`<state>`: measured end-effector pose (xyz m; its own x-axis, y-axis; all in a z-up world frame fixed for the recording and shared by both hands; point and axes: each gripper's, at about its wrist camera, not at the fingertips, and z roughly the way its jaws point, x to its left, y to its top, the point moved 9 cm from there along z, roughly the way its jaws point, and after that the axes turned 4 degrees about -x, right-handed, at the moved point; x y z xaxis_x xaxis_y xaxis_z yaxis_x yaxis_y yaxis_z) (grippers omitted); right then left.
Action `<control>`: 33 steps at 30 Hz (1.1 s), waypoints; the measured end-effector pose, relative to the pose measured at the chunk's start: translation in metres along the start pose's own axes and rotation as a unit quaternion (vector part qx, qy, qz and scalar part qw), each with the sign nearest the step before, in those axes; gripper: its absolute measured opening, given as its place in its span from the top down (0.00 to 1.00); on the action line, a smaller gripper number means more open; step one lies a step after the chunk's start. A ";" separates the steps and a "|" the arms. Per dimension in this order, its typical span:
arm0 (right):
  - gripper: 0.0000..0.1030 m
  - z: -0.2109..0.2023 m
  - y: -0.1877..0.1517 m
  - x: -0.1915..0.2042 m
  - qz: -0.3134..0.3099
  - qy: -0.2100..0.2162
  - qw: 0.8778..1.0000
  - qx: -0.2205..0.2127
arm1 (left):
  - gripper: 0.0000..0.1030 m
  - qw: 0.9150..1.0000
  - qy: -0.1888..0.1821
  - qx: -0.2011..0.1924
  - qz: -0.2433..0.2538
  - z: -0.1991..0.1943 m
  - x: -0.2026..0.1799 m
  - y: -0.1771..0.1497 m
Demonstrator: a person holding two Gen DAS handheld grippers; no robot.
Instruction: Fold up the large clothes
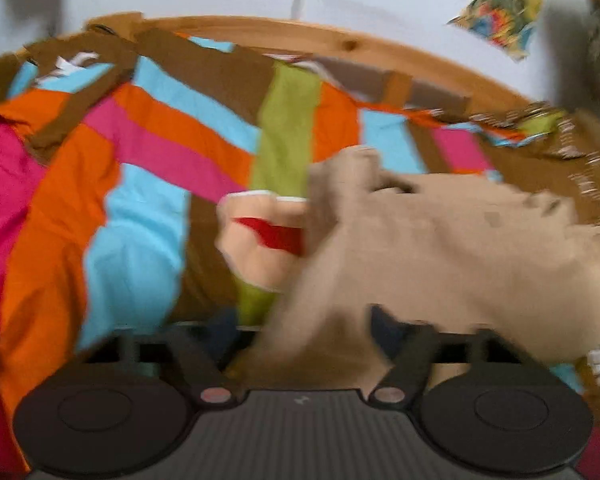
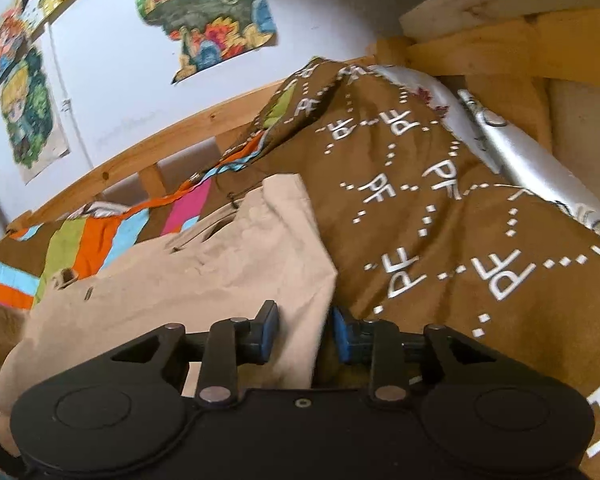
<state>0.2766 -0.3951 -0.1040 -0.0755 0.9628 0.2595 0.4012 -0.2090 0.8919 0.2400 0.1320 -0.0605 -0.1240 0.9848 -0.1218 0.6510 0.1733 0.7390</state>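
Observation:
Beige trousers [image 2: 204, 264] lie spread on a bed. In the right wrist view their near edge runs back between the blue pads [image 2: 270, 332]. My right gripper [image 2: 306, 332] has its fingers drawn close, with the cloth filling the gap. The left wrist view is blurred. There the beige trousers [image 1: 440, 248] rise from between two widely spread fingers [image 1: 384, 328]. My left gripper [image 1: 304, 330] stands open with the cloth lying across its gap. A peach cloth with a red patch [image 1: 264, 240] sits just left of the trousers.
A bedspread [image 1: 140, 184] striped in orange, pink, blue, green and brown covers the bed. A brown blanket with white letters [image 2: 440, 208] is heaped at the right, with a silver roll [image 2: 520, 152] beyond it. A wooden bed rail [image 2: 148, 148] and a postered wall stand behind.

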 end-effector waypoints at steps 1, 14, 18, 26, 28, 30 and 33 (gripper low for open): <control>0.80 -0.001 0.001 -0.002 0.003 -0.003 1.000 -0.005 | 0.73 1.000 0.016 0.000 0.003 0.004 0.003 0.001; 0.81 0.005 -0.012 -0.008 -0.047 -0.060 0.997 0.006 | 0.78 0.994 0.082 0.028 -0.065 0.040 0.046 -0.016; 0.66 -0.009 -0.007 -0.012 -0.018 -0.057 0.998 0.007 | 0.51 0.993 0.044 0.016 -0.113 0.026 0.050 -0.016; 0.20 -0.055 -0.008 0.008 0.089 -0.027 0.993 0.075 | 0.20 0.991 0.020 -0.024 -0.131 -0.036 0.025 -0.040; 0.17 -0.064 -0.014 0.017 0.095 -0.011 0.992 0.082 | 0.20 0.991 0.007 -0.030 -0.127 -0.043 0.019 -0.052; 0.16 -0.065 -0.026 0.021 0.115 -0.002 0.988 0.101 | 0.28 0.994 0.010 -0.021 -0.110 -0.042 0.018 -0.062; 0.22 -0.057 -0.040 0.015 0.149 -0.007 0.981 0.126 | 0.58 0.995 0.017 0.000 -0.096 -0.030 0.025 -0.069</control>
<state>0.2075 -0.3820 -0.1149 0.0916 0.8682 0.4877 0.6158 -0.4343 0.6574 0.1697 0.1443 -0.0944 -0.2717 0.9324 -0.2384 0.6121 0.3586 0.7048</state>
